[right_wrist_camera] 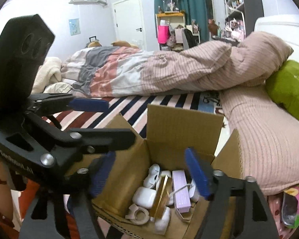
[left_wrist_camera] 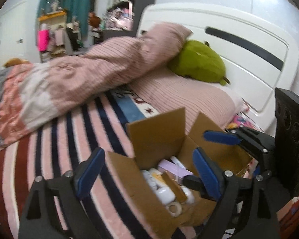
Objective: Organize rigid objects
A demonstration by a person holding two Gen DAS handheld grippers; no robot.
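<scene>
An open cardboard box [left_wrist_camera: 155, 137] [right_wrist_camera: 181, 123] stands on the bed with its flaps up. Inside lie white earbud cases [right_wrist_camera: 143, 197] [left_wrist_camera: 165, 194], a lilac box [right_wrist_camera: 180, 191] [left_wrist_camera: 173, 169], a tape roll [right_wrist_camera: 139, 214] [left_wrist_camera: 175, 208] and a gold-edged flat piece [right_wrist_camera: 161, 195] leaning among them. My left gripper [left_wrist_camera: 149, 173] [right_wrist_camera: 101, 121] hangs open over the box's left side. Over the box's middle, my right gripper [right_wrist_camera: 149, 176] [left_wrist_camera: 209, 157] is open too. Neither has anything between its blue pads.
The box rests on a striped blanket [left_wrist_camera: 59, 139]. A pink duvet [left_wrist_camera: 89, 71] is heaped behind it, and a ribbed pink pillow [right_wrist_camera: 259, 129] and green plush [left_wrist_camera: 197, 61] lie to the right against the white headboard [left_wrist_camera: 239, 29]. Cluttered shelves stand far back.
</scene>
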